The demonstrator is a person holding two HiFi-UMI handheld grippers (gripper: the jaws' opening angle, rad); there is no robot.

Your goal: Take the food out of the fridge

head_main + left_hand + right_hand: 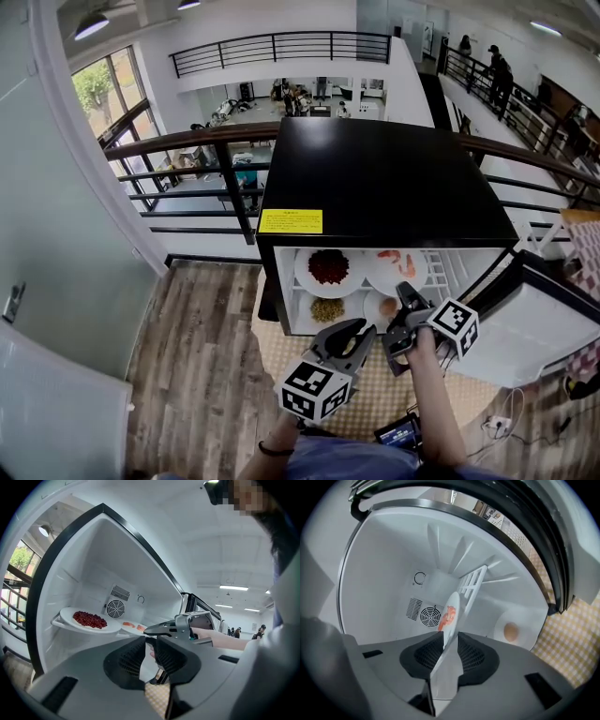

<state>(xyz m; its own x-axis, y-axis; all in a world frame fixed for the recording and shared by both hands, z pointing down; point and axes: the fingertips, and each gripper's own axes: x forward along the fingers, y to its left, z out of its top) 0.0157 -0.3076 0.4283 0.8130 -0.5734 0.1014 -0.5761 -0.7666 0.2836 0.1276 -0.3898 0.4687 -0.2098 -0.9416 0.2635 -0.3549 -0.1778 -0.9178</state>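
On upper shelf of fridge [375, 169]: shrimp plate [451, 616], rim clamped in right tongs [405, 294]. Red-food plate [328, 267] just beside it. Left tongs [359, 330] slightly parted, empty, before fridge opening.

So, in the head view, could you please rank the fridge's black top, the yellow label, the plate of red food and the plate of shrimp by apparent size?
1. fridge's black top, by far the largest
2. plate of red food and plate of shrimp: they look alike, so I have not ranked them
3. yellow label, smallest
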